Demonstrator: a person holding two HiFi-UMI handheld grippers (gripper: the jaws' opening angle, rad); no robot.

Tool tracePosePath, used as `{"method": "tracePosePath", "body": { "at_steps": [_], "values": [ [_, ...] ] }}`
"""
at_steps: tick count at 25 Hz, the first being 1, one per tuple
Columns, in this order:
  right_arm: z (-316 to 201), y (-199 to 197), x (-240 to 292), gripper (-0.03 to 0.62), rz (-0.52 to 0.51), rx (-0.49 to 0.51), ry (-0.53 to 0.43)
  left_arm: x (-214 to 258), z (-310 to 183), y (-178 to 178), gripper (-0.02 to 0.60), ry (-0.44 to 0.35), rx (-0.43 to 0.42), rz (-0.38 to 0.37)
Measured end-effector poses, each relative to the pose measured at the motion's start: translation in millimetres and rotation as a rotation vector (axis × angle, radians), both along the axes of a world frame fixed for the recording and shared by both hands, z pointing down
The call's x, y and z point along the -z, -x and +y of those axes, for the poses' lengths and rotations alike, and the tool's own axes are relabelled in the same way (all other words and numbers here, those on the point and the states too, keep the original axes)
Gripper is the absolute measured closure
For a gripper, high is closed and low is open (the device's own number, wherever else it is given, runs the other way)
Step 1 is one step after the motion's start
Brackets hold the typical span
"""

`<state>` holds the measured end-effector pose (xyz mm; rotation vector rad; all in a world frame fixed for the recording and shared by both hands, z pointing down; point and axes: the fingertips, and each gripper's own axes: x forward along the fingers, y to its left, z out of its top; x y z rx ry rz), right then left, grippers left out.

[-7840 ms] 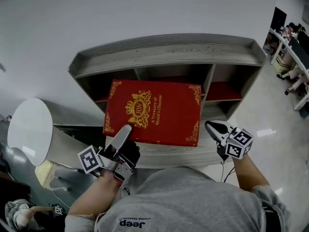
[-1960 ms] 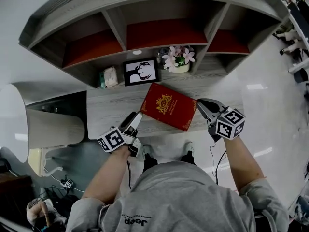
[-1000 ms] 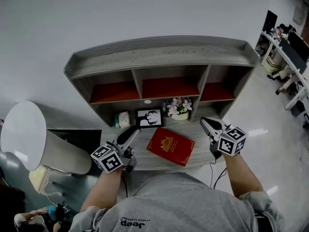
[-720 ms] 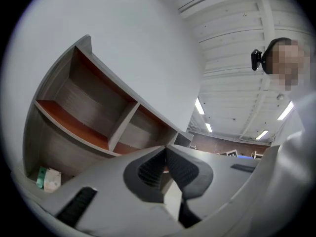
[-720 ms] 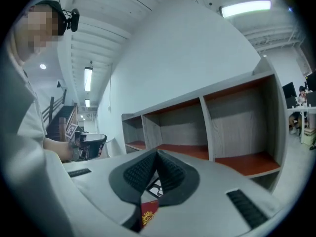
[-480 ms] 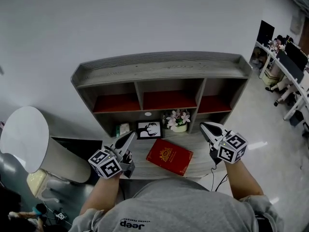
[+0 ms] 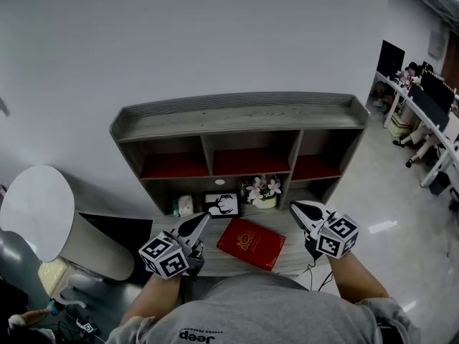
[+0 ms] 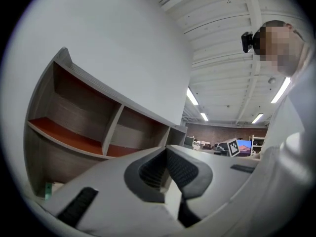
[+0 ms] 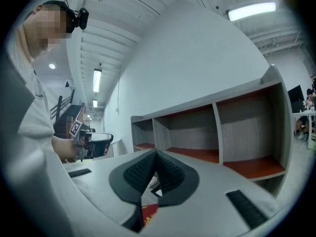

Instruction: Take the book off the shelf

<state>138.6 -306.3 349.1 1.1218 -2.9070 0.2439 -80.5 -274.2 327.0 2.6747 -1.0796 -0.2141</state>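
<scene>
At lower centre of the head view, the red book [image 7: 251,243] lies flat on the desk [image 7: 228,264], below the shelf [image 7: 244,113]. The left gripper [image 7: 201,220] and the right gripper [image 7: 295,207] stand beside it, one on each side, both with jaws pressed together and holding nothing.

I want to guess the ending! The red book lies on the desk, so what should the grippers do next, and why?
Probably just draw both back and stop. The red book lies flat on the desk, below the shelf, and the left gripper and right gripper are shut and empty beside it.
</scene>
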Motion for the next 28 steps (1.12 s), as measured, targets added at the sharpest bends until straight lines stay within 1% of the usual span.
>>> {"method": "tracePosePath", "body": {
  "at_steps": [6, 14, 19, 28],
  "values": [
    [-0.1, 2.8, 0.9, 0.586, 0.003, 0.015, -0.003, -0.6, 0.3, -4.2, 0.569, 0.003, -0.01, 0.0],
    [-2.3, -0.4, 0.4, 0.589, 0.025, -0.004, -0.014, 1.0, 1.4, -2.8, 0.568, -0.011, -0.017, -0.017],
    [-2.0, 2.3, 0.8, 0.589, 0.037, 0.001, -0.02, 0.0, 1.2, -1.6, 0.568, -0.011, -0.017, -0.019],
    [-0.6, 3.9, -3.6, 0.589, 0.043, 0.009, -0.007, -2.8, 1.9, -0.3, 0.568, 0.001, -0.015, -0.014]
  ]
}}
